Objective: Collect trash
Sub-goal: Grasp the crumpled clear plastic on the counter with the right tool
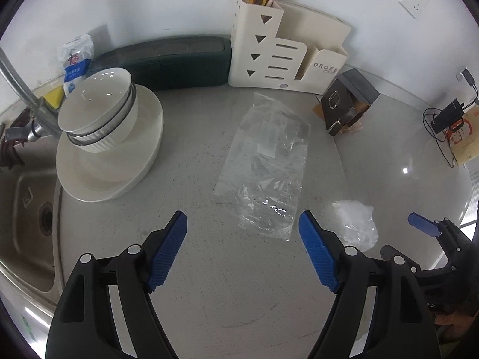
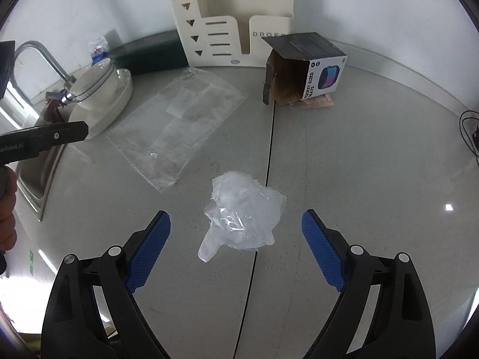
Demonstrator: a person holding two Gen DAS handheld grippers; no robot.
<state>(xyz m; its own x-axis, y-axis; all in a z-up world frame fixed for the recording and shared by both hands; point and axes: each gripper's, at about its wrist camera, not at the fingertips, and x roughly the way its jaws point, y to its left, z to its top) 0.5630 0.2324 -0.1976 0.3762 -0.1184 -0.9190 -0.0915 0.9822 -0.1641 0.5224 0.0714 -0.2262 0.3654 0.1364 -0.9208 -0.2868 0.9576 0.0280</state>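
Observation:
A flat clear plastic bag [image 1: 266,164] lies on the grey counter just ahead of my open, empty left gripper [image 1: 243,218]; it also shows in the right wrist view [image 2: 176,128]. A crumpled clear plastic wrapper [image 2: 239,215] lies between and just ahead of the fingers of my open, empty right gripper [image 2: 236,218]; in the left wrist view the wrapper [image 1: 356,224] sits to the right. An opened dark cardboard box [image 2: 302,68] stands at the back, also visible in the left wrist view [image 1: 347,101].
Stacked white bowls on a plate [image 1: 110,137] stand left, beside a steel sink [image 1: 27,209] and faucet [image 1: 18,89]. A cream organizer [image 1: 281,53] and dark green case [image 1: 167,59] line the wall. Cables and a carton [image 1: 455,131] lie far right.

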